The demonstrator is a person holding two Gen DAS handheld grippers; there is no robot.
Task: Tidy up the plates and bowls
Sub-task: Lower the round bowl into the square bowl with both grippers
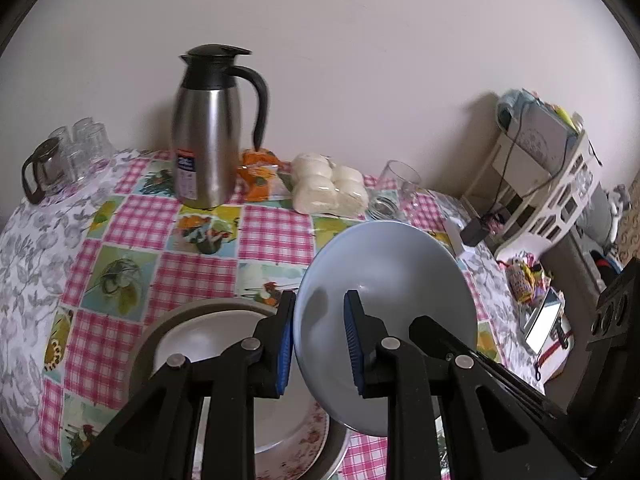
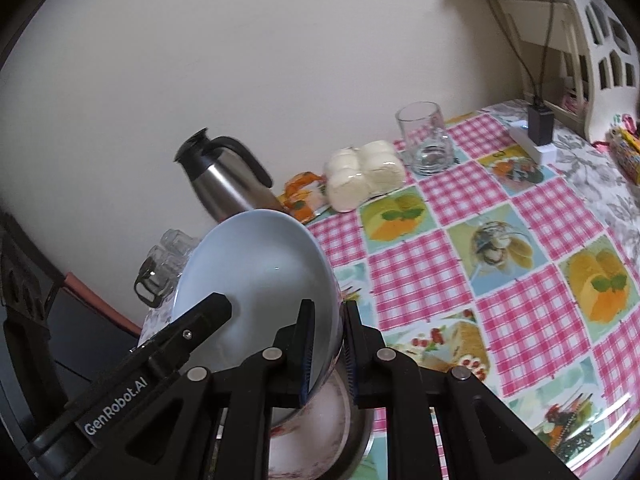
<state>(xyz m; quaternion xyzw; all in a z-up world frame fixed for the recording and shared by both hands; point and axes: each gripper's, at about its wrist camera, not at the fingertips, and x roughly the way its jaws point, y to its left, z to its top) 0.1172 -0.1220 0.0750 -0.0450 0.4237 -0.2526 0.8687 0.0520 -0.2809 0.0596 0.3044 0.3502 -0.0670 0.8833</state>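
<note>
- Pale blue bowl point(image 1: 396, 312) held tilted above the bench point(image 1: 200, 240), gripped from two sides, over a stack of plates.
- Left tongs point(image 1: 320, 340): blue pads point(image 1: 285, 344) straddle the bowl's rim, one pad outside, one inside; they look clamped on the bowl.
- Right tongs point(image 2: 328, 344): pads pinched tight on the opposite rim of the same bowl point(image 2: 260, 272), wall of the bowl between them.
- Below the bowl: white plate point(image 1: 192, 344) sitting in a grey-rimmed plate point(image 1: 144, 344), with a floral-edged plate point(image 1: 308, 436) showing at the stack's near side.
- Bench covered in a pink check cloth with food pictures.
- Steel thermos jug point(image 1: 208, 136) with black lid and handle stands near the wall.
- Pack of white buns point(image 1: 330, 188) just right of the jug, an orange wrapper point(image 1: 258, 176) between them.
- Empty glass tumbler point(image 2: 426, 140) beside the buns.
- Cluster of glass cups point(image 1: 68, 152) at the far left edge.
- White rack point(image 1: 560, 184) with clutter at right; black charger plug point(image 2: 540, 124) on a white power strip point(image 2: 532, 146) near it.
</note>
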